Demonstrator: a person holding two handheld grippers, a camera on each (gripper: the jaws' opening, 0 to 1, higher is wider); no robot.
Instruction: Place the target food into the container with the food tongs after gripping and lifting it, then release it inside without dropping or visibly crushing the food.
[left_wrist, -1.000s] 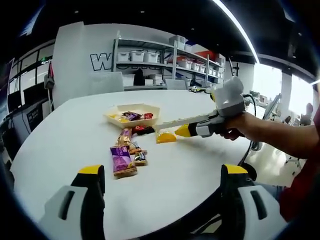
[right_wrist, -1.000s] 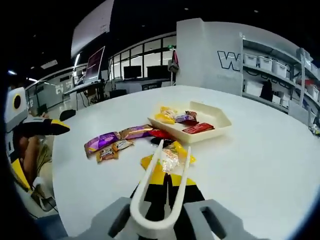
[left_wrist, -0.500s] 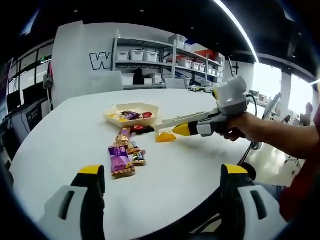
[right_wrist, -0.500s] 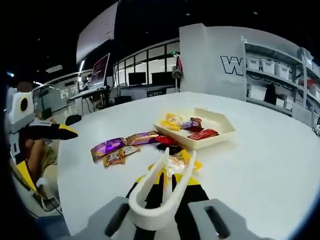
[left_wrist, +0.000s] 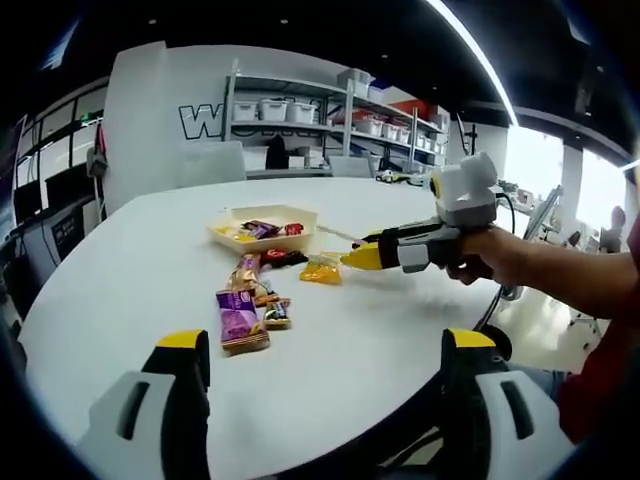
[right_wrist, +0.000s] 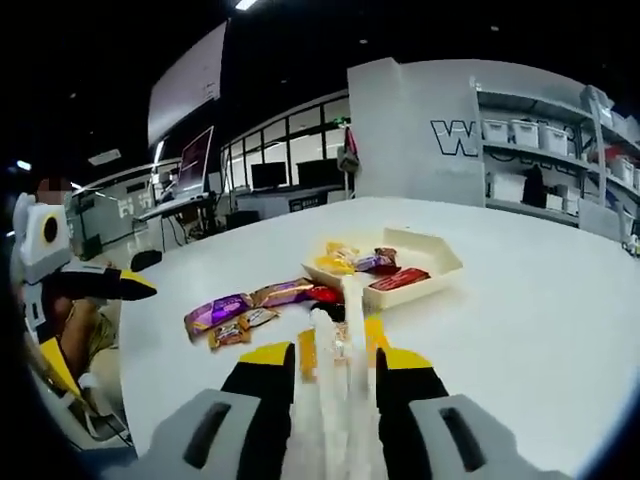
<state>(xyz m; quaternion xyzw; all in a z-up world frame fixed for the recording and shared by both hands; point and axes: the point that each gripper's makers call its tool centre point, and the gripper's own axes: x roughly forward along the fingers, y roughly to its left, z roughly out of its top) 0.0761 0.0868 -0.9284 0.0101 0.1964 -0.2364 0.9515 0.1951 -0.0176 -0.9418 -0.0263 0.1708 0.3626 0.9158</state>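
In the right gripper view, we are looking along our right gripper (right_wrist: 325, 375), whose yellow-tipped jaws are pressing in on the white food tongs (right_wrist: 335, 400) between them. The two tong arms are lying almost together, narrow, and running forward to the yellow-wrapped snack (right_wrist: 338, 343) just past the jaw tips. The arms are reaching that wrapper and seem to be nipping it, though we cannot tell how firm the grip is or whether the snack is clear of the white table (right_wrist: 520, 330).

In the left gripper view, we are seeing our left gripper (left_wrist: 325, 375) low at the near table edge, jaws standing wide apart with nothing between them. Farther out, the right gripper (left_wrist: 372, 256) is coming in from the right, a hand (left_wrist: 492, 260) behind it, and the tongs (left_wrist: 338, 236) are showing as a thin pale line above the yellow snack (left_wrist: 322, 269), which is sitting on or just above the table (left_wrist: 130, 270).

Left of it, we are noting a purple bar (left_wrist: 240, 322) with small wrapped sweets (left_wrist: 272, 312) beside it. Just beyond the snack, the cream container (left_wrist: 265, 228) is resting on the table, a few wrapped pieces already in it. Far behind, shelves with white bins (left_wrist: 330, 115) are lining the wall.
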